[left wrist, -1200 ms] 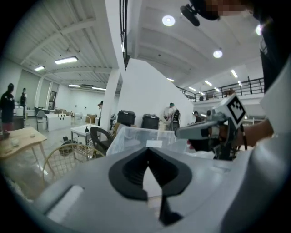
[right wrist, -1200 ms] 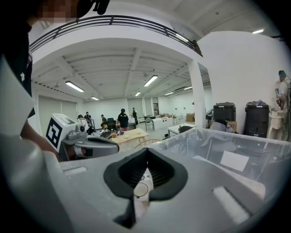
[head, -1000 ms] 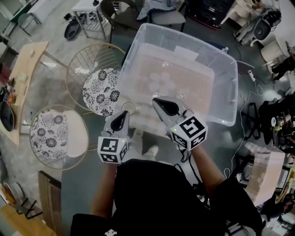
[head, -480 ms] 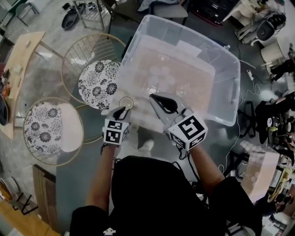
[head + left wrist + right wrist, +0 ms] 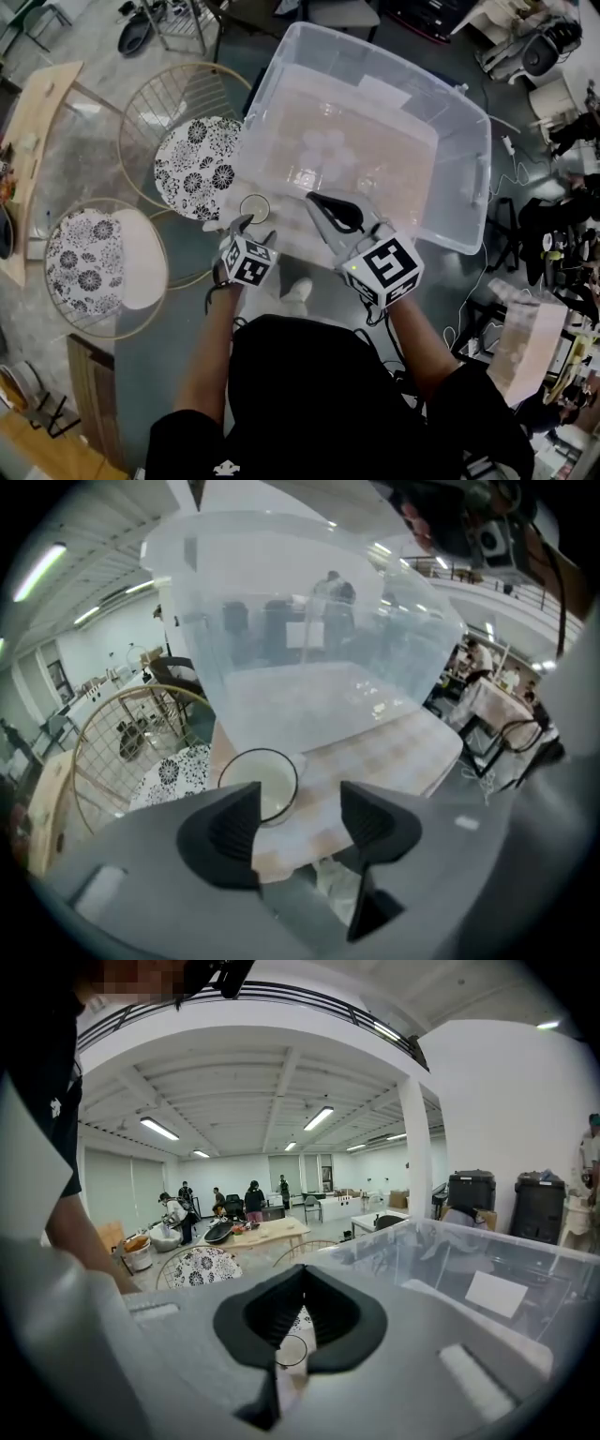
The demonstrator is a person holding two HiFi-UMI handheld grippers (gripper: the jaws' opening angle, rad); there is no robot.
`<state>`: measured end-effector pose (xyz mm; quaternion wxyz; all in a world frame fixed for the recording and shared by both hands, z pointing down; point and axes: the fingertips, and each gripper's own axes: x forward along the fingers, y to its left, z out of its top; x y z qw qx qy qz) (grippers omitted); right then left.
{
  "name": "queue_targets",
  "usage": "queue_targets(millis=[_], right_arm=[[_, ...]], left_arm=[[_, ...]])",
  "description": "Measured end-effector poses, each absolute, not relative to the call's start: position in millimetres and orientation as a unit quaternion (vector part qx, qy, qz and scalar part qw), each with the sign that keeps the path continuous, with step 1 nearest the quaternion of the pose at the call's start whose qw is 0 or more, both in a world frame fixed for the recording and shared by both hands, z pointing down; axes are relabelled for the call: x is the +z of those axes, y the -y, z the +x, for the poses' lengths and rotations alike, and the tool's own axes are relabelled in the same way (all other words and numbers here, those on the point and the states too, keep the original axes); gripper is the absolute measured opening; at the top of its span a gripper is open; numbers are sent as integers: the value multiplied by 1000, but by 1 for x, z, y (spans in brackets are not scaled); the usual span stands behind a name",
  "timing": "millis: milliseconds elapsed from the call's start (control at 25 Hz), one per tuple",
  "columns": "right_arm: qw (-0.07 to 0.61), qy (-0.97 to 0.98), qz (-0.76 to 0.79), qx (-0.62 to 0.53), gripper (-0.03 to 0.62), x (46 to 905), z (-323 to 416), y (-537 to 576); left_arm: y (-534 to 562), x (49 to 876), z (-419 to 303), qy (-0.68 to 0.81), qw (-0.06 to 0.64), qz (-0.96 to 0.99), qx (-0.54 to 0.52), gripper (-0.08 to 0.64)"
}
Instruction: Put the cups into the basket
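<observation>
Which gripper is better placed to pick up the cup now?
Left: the left gripper, jaws just opened with nothing between them yet, points at the cup; the right gripper is shut and farther away.

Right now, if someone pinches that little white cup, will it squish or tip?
The cup looks empty, so probably light. Its thin rim suggests it might flex under a hard pinch. Standing upright and round, it could tip and roll if nudged.

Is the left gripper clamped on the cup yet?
No, the left gripper's jaws have just been opening and stand apart with nothing between them, and the cup sits just beyond the left jaw.
</observation>
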<state>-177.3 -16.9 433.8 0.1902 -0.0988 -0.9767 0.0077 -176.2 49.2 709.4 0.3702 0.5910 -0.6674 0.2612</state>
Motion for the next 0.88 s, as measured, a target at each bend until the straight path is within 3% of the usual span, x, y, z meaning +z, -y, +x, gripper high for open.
queue_targets(millis=[480,720,880], right_arm=[[208,974,-90,15,3,449,-169,23],[213,973,-83,21,3,454,-166,27],[217,973,-71,29,3,458,-163,31]], left_arm=[[-46,756,-183,608,346,591,402,212],[-47,771,-194,592,342,582,440,127],[-43,772,-193,576,335,590,455,122]])
